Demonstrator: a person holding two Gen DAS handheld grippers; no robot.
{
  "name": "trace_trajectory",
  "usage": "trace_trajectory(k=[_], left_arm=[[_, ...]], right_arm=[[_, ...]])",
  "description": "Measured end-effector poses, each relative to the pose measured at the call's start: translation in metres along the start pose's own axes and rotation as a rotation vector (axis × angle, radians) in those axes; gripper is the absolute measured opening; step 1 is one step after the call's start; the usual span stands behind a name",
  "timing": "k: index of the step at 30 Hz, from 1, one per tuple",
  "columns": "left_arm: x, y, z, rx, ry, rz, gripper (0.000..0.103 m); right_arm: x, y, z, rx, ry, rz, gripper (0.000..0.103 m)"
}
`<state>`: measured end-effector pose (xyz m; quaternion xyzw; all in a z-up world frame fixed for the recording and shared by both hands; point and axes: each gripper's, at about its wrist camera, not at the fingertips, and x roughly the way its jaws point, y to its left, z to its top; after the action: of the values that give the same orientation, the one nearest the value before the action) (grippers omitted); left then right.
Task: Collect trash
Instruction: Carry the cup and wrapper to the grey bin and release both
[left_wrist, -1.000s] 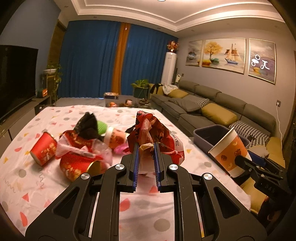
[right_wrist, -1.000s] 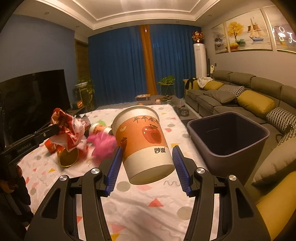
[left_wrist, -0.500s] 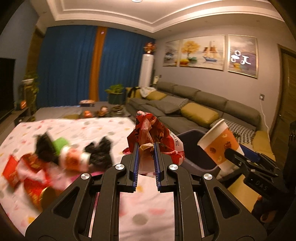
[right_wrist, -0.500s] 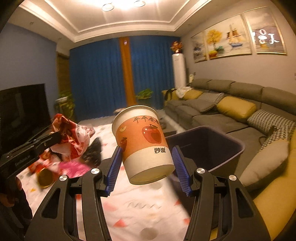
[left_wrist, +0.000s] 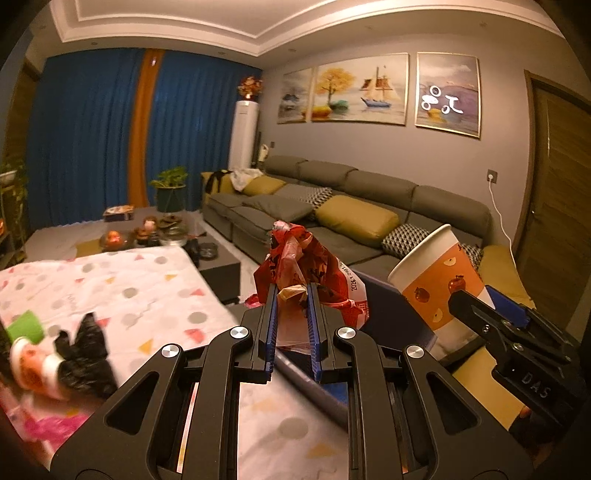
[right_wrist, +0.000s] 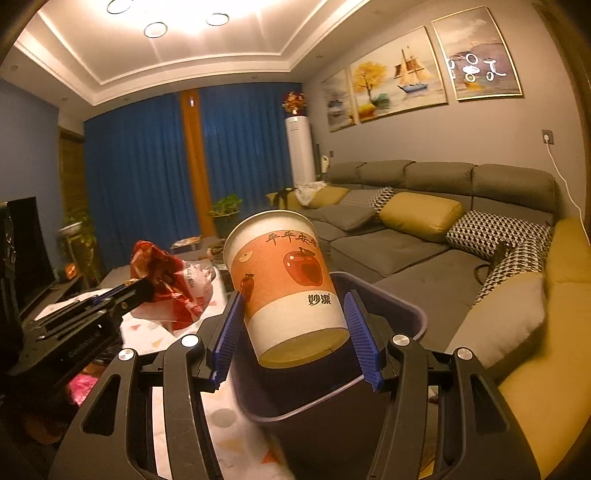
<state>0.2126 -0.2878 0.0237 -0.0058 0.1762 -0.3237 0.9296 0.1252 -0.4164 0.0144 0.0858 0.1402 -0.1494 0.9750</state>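
Observation:
My left gripper (left_wrist: 291, 291) is shut on a crumpled red and white wrapper (left_wrist: 314, 269), held in the air at the right edge of the table. The same wrapper (right_wrist: 173, 288) shows at the left of the right wrist view, just left of the bin. My right gripper (right_wrist: 295, 310) is shut on an orange and white paper cup (right_wrist: 284, 291) with apple prints, tilted over the open mouth of the dark purple bin (right_wrist: 410, 314). In the left wrist view the cup (left_wrist: 439, 284) hangs to the right of the wrapper, with the bin's rim (left_wrist: 384, 291) between them.
More trash lies on the patterned tablecloth (left_wrist: 147, 291) at the left: a black bag (left_wrist: 85, 354), a green piece (left_wrist: 26, 326), pink scraps (left_wrist: 48, 424). A grey sofa (left_wrist: 332, 206) with yellow cushions runs along the right wall. A low coffee table (left_wrist: 218, 266) stands beyond.
Both grippers have swung right, away from the trash pile. The cup now hangs over the bin's mouth, and the wrapper has come to the table's right edge beside the bin.

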Motion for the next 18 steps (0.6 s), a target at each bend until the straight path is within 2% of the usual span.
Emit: trace_trajectory(k=[9, 18], left_arm=[[0.041, -0.012, -0.007, 0.006, 0.036, -0.049, 0.014], [0.064, -0.011, -0.015, 0.000, 0.075, -0.068, 0.014]], right_arm=[[0.020, -0.017, -0.005, 0.026, 0.015, -0.038, 0.055], [0.028, -0.009, -0.006, 0.032, 0.026, -0.039, 0.055]])
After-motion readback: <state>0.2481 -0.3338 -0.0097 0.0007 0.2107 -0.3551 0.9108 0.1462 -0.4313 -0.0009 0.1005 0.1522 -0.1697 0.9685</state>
